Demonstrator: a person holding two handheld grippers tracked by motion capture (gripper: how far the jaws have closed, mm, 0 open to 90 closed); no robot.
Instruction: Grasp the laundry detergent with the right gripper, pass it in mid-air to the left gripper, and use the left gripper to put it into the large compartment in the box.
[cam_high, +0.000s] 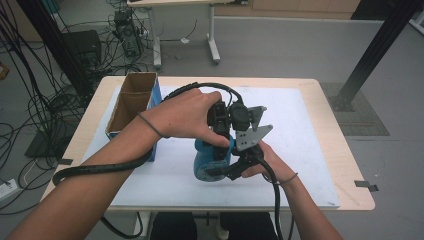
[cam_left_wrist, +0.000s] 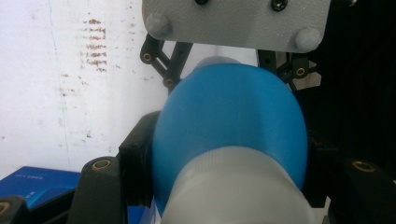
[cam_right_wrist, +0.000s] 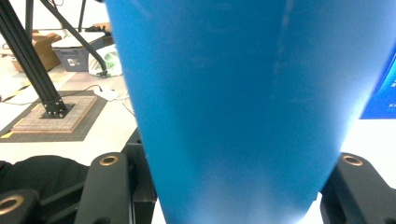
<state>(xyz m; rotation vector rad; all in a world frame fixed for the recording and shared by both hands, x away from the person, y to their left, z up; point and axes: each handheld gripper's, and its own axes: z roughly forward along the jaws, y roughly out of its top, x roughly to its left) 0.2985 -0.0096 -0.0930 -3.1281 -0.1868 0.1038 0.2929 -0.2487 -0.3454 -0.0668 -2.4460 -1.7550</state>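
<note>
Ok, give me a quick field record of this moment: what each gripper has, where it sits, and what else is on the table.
held item: blue bottle with a pale neck
left gripper: shut on the blue bottle, near its neck end
right gripper: shut on the blue bottle's body
bottle place: above the white mat, near the table's front middle
nearby: open cardboard box at the mat's left
table: light wood

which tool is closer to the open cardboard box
Left. The left tool grips the blue bottle from above, on the side toward the box; the right tool grips the bottle's far side.
</note>
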